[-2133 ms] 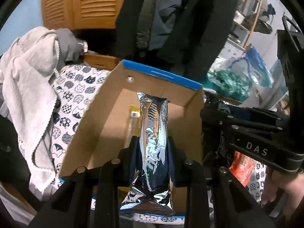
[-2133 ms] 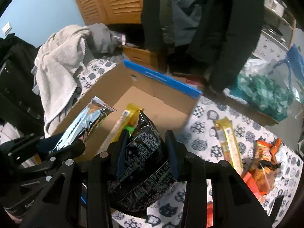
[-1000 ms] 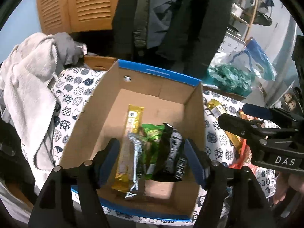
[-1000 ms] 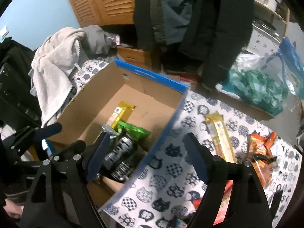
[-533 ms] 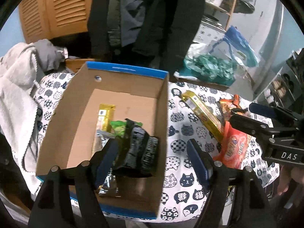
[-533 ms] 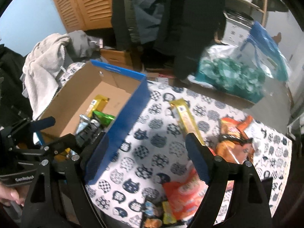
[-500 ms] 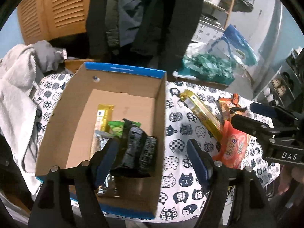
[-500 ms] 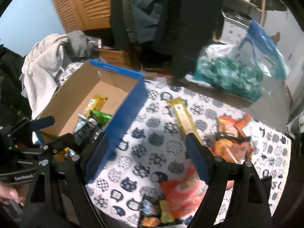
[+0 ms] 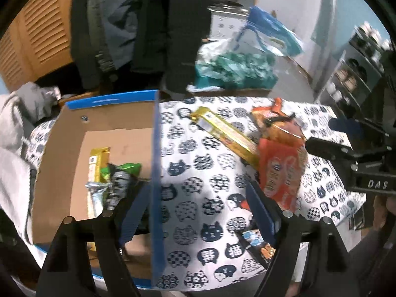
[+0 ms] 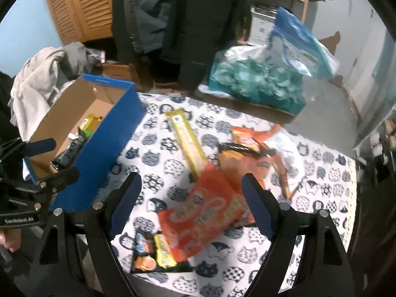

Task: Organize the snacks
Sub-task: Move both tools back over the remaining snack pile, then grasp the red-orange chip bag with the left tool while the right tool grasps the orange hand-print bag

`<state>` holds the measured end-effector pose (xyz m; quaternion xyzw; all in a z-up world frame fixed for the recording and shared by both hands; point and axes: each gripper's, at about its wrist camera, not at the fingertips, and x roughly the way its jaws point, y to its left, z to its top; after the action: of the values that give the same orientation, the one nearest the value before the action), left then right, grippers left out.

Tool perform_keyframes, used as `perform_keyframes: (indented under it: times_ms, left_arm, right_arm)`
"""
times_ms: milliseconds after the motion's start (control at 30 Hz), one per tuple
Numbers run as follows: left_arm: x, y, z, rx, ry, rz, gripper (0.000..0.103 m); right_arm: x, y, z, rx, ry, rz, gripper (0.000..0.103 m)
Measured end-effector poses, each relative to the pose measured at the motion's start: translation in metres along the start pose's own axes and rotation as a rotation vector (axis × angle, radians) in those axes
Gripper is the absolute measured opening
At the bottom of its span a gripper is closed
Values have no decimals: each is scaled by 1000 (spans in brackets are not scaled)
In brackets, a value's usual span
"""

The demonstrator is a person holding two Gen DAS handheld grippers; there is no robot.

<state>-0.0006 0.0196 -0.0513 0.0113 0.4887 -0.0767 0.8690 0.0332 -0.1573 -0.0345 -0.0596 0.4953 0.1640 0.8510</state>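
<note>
So the biggest thing here is the table with the cat-print cloth (image 10: 158, 148), filling the middle and lower part of both views. On it, at the left of the frame, sits the cardboard box with blue outside (image 9: 156, 153), and it already has a few snacks in it: a yellow bar (image 9: 97, 158), a green packet (image 9: 128, 168), a silver packet (image 9: 95, 193) and a black bag (image 9: 118, 185), all bunched against the box's right wall.

What's left looks like roughly half the job. Lying loose on the cloth, right of the box: a big orange bag (image 10: 208, 210) at lower center of the right wrist view, more orange packets (image 10: 245, 148) just above it, a long yellow box (image 10: 185, 138) angled toward upper left, and a small dark packet (image 10: 148, 255) at the cloth's bottom edge.

Both tools are released and carrying nothing. The left gripper (image 9: 198, 208) has just been widening its jaws, with only cloth and the box wall showing between them. The right gripper (image 10: 190, 203) hangs spread wide over the big orange bag, not touching it, so I'd guess that one goes next
</note>
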Motion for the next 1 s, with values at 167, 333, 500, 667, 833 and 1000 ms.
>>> perform_keyframes:
  times_ms: [167, 333, 500, 667, 833, 1000]
  left_arm:
    - [10, -31, -1, 66, 28, -40, 81]
    - [21, -54, -1, 99, 60, -79, 82]
    - [37, -73, -3, 109, 97, -128, 82]
    - [58, -91, -5, 124, 148, -172, 83]
    - [76, -109, -7, 151, 179, -202, 83]
    - [94, -126, -8, 178, 211, -203, 83]
  right_arm:
    - [0, -25, -15, 34, 16, -18, 82]
    - [4, -46, -31, 72, 39, -29, 82]
    - [7, -64, -41, 103, 55, -41, 82]
    - [13, -83, -52, 137, 78, -49, 82]
    - [20, -98, -62, 163, 103, -60, 82]
    - [26, -111, -70, 184, 122, -68, 82]
